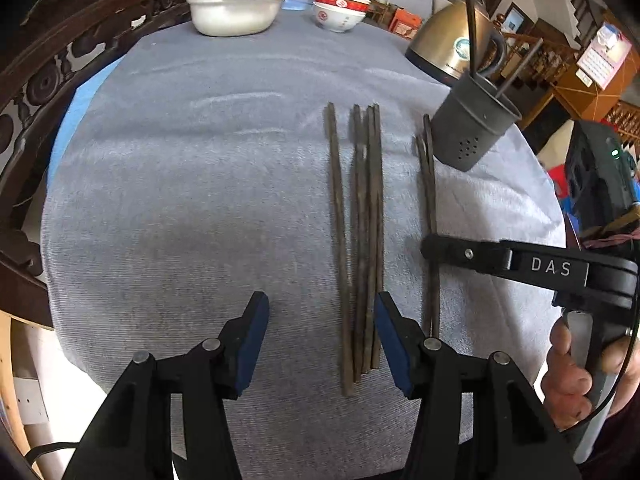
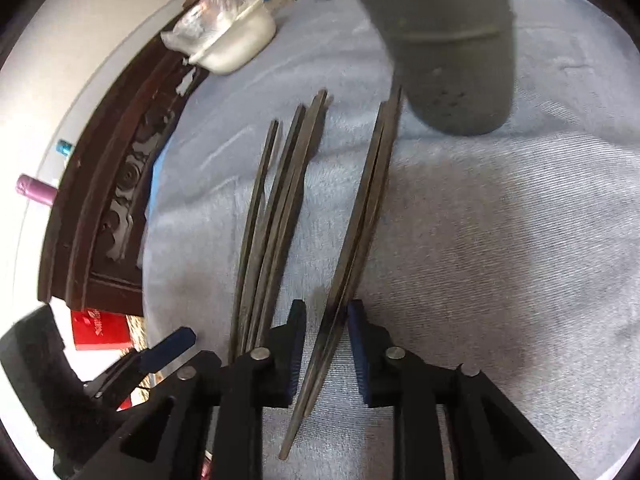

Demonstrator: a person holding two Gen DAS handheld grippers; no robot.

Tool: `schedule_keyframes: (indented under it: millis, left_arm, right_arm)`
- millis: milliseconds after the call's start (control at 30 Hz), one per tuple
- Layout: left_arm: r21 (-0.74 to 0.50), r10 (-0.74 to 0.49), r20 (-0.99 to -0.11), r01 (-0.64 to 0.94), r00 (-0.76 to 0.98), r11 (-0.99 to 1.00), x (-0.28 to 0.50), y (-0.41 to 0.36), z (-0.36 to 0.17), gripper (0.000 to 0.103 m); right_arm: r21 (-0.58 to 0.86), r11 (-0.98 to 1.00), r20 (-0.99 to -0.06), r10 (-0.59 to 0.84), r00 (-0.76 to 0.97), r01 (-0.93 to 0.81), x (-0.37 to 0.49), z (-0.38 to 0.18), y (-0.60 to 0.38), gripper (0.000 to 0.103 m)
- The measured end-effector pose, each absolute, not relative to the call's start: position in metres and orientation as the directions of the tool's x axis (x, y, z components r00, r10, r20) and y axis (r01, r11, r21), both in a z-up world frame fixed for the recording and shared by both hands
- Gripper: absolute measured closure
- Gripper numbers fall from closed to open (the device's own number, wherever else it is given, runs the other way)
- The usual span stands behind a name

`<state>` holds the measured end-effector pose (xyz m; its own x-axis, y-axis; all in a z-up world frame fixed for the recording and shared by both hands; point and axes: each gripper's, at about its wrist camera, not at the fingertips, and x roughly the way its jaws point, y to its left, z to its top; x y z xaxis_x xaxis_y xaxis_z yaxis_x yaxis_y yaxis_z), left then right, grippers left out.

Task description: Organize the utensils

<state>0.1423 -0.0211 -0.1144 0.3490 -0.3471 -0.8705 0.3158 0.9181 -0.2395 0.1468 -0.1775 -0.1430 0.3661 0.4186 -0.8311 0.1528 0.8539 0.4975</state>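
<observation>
Several dark chopsticks [image 1: 362, 220] lie side by side on the grey cloth [image 1: 200, 200]; they also show in the right wrist view [image 2: 276, 208]. My left gripper [image 1: 322, 304] is open above their near ends, which sit close to its right finger. A separate pair of chopsticks [image 2: 368, 208] lies to the right, ending beside the dark grey perforated holder [image 2: 452, 40]. My right gripper [image 2: 326, 344] straddles this pair near its lower end, with a gap left between pad and sticks. The holder [image 1: 472, 128] has a few chopsticks standing in it. The right gripper [image 1: 430, 246] crosses the pair [image 1: 430, 184].
At the table's far edge stand a white basin [image 1: 232, 12] with a plastic bag, stacked bowls [image 1: 340, 8] and a metal kettle [image 1: 448, 44]. A carved wooden chair back [image 1: 40, 92] borders the left side. A hand [image 1: 568, 372] holds the right gripper's handle.
</observation>
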Motion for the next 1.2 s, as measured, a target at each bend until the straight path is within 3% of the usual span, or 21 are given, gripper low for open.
schedule_keyframes:
  millis: [67,100,200,233,400,500,633,967,1200]
  left_arm:
    - [-0.223,-0.333,-0.873,0.317,0.355,0.922,0.141,-0.024,-0.117,0.048]
    - [-0.218,-0.334,-0.872,0.327,0.359,0.920,0.140,-0.025,-0.116,0.048]
    - [-0.247,-0.365,-0.871,0.349,0.329,0.904,0.141,-0.030,-0.118,0.080]
    - [-0.259,-0.375,-0.872,0.353,0.315,0.899,0.141,-0.031,-0.118,0.081]
    - [-0.292,-0.410,-0.868,0.379,0.281,0.878,0.135,-0.038,-0.121,0.081]
    - [-0.351,-0.453,-0.858,0.366,0.243,0.862,0.138,-0.036,-0.122,0.081]
    - [-0.377,-0.468,-0.843,0.331,0.266,0.865,0.149,-0.028,-0.114,0.079]
    - [-0.305,-0.406,-0.856,0.322,0.320,0.896,0.203,-0.029,-0.096,0.070]
    - [-0.315,-0.427,-0.864,0.374,0.267,0.872,0.262,-0.052,-0.095,0.055]
  right_arm:
    - [0.483,0.867,-0.832,0.409,0.376,0.126,0.145,-0.142,-0.175,0.079]
    - [0.452,0.886,-0.844,0.390,0.369,0.098,0.144,-0.140,-0.173,0.085]
    - [0.416,0.906,-0.861,0.365,0.355,0.078,0.140,-0.140,-0.173,0.093]
    - [0.410,0.909,-0.863,0.360,0.353,0.075,0.138,-0.139,-0.176,0.093]
    - [0.355,0.929,-0.889,0.302,0.344,0.102,0.119,-0.135,-0.205,0.095]
    - [0.436,0.889,-0.859,0.366,0.358,0.138,0.109,-0.133,-0.225,0.089]
    - [0.501,0.849,-0.812,0.394,0.431,0.167,0.114,-0.115,-0.241,0.089]
    - [0.338,0.921,-0.886,0.242,0.395,0.194,0.177,-0.122,-0.227,0.088]
    - [0.270,0.944,-0.903,0.180,0.389,0.190,0.186,-0.140,-0.215,0.090]
